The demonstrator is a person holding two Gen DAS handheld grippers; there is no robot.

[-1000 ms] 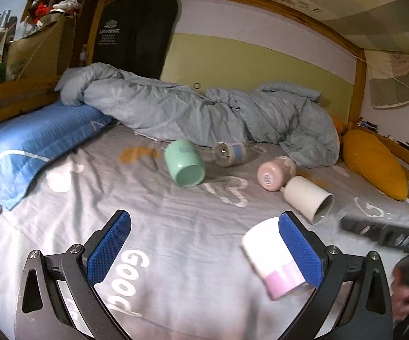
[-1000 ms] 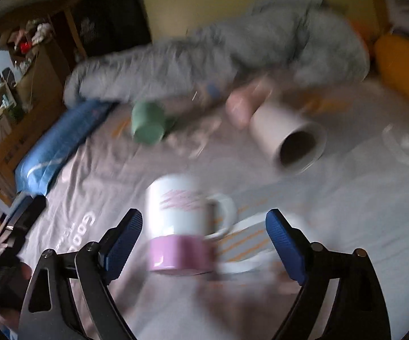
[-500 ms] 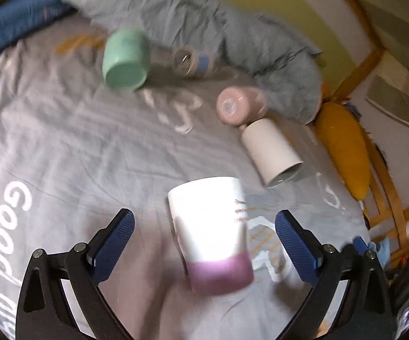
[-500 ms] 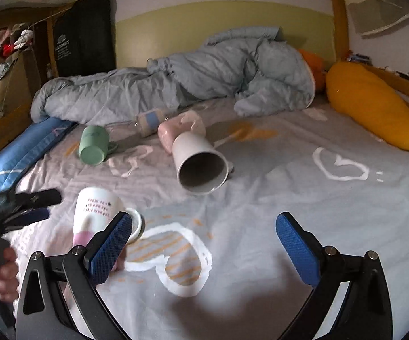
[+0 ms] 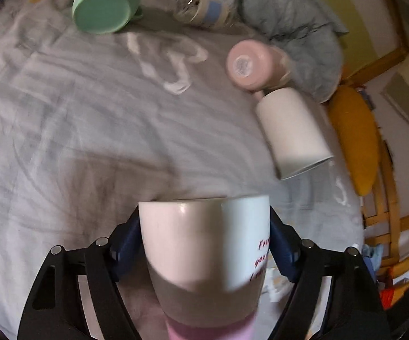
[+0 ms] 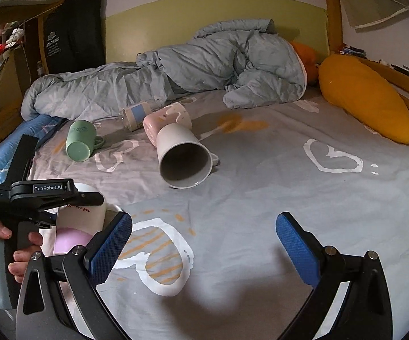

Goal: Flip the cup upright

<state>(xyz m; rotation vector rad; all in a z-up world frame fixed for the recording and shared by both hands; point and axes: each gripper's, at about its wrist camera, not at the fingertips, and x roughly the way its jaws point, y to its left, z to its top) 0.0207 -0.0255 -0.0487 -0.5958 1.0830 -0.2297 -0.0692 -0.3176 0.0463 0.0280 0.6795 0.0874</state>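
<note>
A white mug with a pink base band and red writing (image 5: 204,243) stands upside down on the grey bedsheet, pink band at the bottom of the view. My left gripper (image 5: 204,243) is shut on this mug, blue pads against both its sides. In the right wrist view the same mug (image 6: 79,221) shows at the far left with the left gripper body (image 6: 34,195) over it. My right gripper (image 6: 204,240) is open and empty above the sheet's heart print.
A white cup (image 6: 183,155) lies on its side, mouth toward the right camera. A pink cup (image 6: 167,119), a green mug (image 6: 80,139) and a small blue-banded cup (image 6: 136,114) lie tipped behind. A grey duvet (image 6: 204,68) and orange pillow (image 6: 363,96) line the back.
My left gripper swung over the pink-banded mug, came down and closed on its sides. My right gripper drew back from that mug and stayed open.
</note>
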